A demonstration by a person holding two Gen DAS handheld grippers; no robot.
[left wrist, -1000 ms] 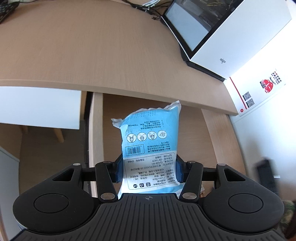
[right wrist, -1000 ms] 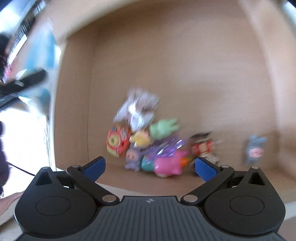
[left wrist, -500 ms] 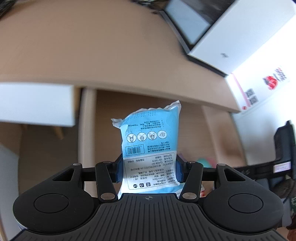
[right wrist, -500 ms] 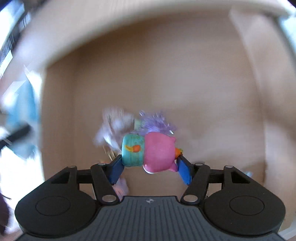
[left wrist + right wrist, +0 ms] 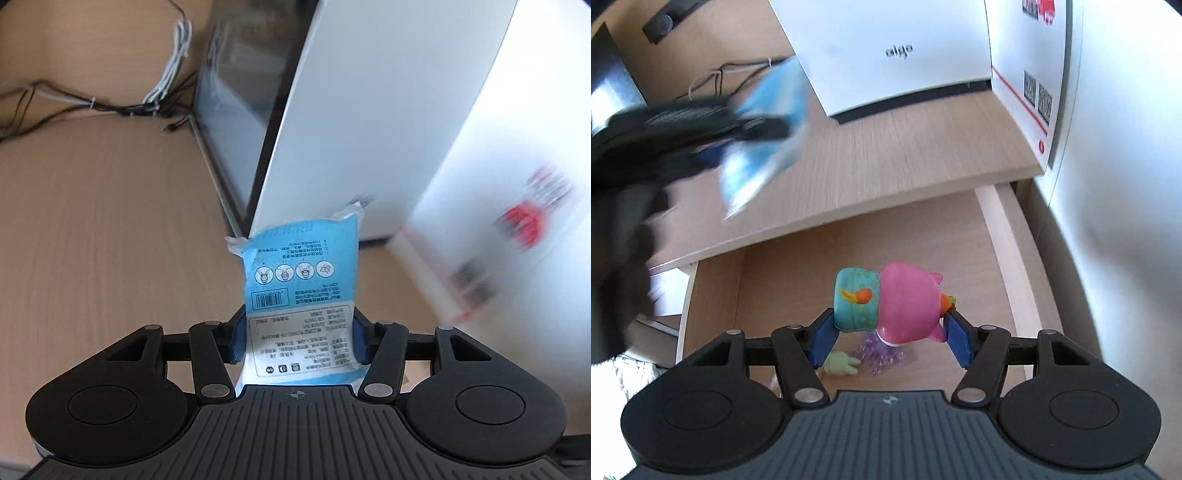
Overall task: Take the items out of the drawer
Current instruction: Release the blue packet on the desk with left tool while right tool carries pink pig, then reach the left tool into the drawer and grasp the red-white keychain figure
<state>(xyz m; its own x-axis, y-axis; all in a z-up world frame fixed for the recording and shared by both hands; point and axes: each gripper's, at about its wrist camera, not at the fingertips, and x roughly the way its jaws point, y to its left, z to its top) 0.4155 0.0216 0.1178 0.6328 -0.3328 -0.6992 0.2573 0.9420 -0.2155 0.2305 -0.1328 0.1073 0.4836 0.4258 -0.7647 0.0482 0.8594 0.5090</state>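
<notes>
Between the blue pads of the right gripper [image 5: 888, 334]: a pink and teal plastic toy figure [image 5: 886, 302], pinched across its width, lifted clear above the open wooden drawer [image 5: 997, 236]. Below, on the drawer floor near its front edge: a pale green toy figure [image 5: 842, 365] and a purple translucent wrapper [image 5: 881, 356], not yet taken out. Risk, as a judgement: rounded, glossy toy, grip near its lower half, so likely to twist or pop free on a quick swing.

Between the pads of the left gripper [image 5: 297, 339]: a flat blue and white plastic packet [image 5: 301, 295], clamped at its lower end, upper end standing free, over the light wooden desktop [image 5: 92, 221] near the white box-shaped appliance [image 5: 369, 110] at the back edge. Risk, again judged: limp packet, held low, liable to flop or brush the appliance; grey cables [image 5: 162, 85] further left, well apart.
</notes>
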